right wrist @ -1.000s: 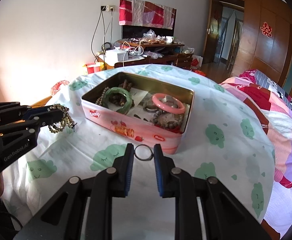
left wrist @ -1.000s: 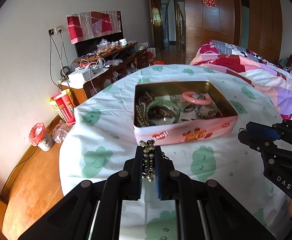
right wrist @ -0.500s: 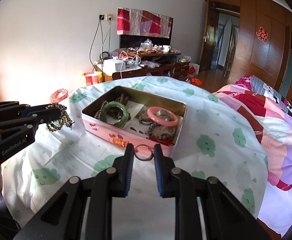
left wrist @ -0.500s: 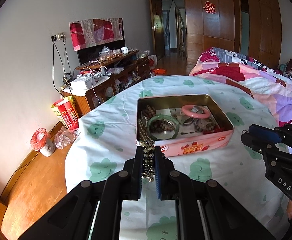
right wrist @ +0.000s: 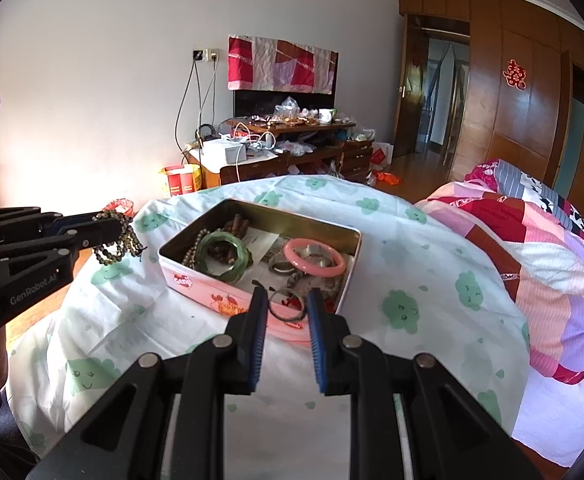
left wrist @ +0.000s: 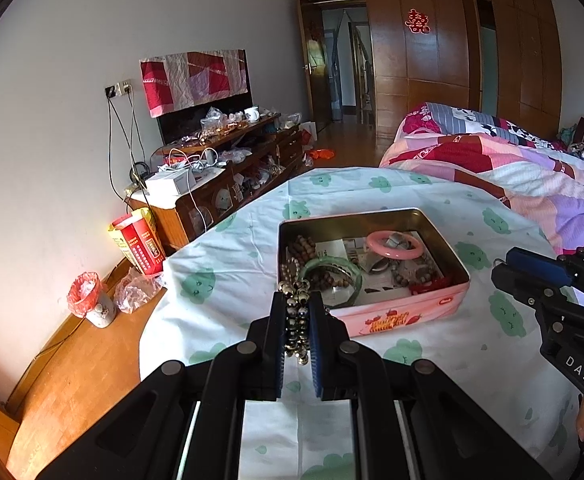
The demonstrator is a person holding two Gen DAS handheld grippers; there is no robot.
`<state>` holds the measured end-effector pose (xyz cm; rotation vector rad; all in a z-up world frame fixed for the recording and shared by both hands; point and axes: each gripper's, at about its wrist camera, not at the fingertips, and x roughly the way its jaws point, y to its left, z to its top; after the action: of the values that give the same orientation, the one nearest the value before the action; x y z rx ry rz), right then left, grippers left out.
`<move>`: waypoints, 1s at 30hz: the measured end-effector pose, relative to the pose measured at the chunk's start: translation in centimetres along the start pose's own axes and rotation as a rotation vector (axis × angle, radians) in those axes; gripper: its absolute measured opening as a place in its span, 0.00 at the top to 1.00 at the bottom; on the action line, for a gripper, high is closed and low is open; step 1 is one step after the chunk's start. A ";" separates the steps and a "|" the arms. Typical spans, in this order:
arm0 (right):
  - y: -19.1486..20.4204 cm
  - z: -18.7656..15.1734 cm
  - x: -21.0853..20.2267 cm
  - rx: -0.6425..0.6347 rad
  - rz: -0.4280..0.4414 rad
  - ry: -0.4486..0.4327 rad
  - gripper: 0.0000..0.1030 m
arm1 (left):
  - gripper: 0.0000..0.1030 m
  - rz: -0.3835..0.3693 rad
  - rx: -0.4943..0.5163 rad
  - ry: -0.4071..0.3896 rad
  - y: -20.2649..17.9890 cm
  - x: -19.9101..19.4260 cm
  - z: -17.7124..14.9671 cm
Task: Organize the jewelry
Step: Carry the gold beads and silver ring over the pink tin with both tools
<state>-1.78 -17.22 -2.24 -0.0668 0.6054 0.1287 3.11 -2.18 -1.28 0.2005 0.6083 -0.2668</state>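
Both tools are carrying pieces toward the pink tin point(right wrist: 228, 292) on the bedsheet; left gripper point(left wrist: 296, 312) is clamping a dark bead bracelet point(left wrist: 296, 322) near the tin's L corner; right gripper point(right wrist: 286, 306) is pinching a thin metal ring point(right wrist: 286, 306) at its front wall; prob. next: getting each over the rim & letting go inside.

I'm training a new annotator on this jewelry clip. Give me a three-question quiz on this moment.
1. True or false: the left gripper is shut on a bead bracelet.
2. What does the right gripper hold? A) pink bangle B) metal ring C) nothing
3. Fill in: the green bangle lies inside the ____.

Key: 1 true. 2 B, the metal ring; the pink bangle lies in the tin. 3 tin.
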 end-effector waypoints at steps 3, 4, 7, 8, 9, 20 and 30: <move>-0.3 0.3 -0.1 0.000 -0.003 -0.010 0.78 | 0.91 0.002 0.004 -0.012 0.0 0.0 0.6; -0.4 0.4 -0.1 -0.001 -0.005 -0.012 0.78 | 0.91 0.004 0.005 -0.015 0.0 0.0 0.7; -0.7 0.7 0.1 -0.001 -0.010 -0.018 0.78 | 0.91 0.006 0.009 -0.029 0.0 0.1 1.3; -0.7 0.7 0.1 -0.001 -0.012 -0.020 0.78 | 0.91 0.007 0.009 -0.033 0.0 0.1 1.5; -0.8 0.8 0.2 0.000 -0.014 -0.022 0.78 | 0.91 0.006 0.010 -0.034 0.0 0.1 1.6; -1.1 2.2 1.5 -0.024 -0.019 -0.026 0.78 | 0.91 0.030 0.021 -0.017 0.4 2.5 3.2; -1.6 3.6 3.0 -0.019 0.001 -0.015 0.78 | 0.91 0.045 0.043 -0.003 0.1 4.2 4.5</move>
<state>2.91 -18.11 -1.01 -0.0840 0.5894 0.1357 8.87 -4.09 -0.16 0.2550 0.5947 -0.2366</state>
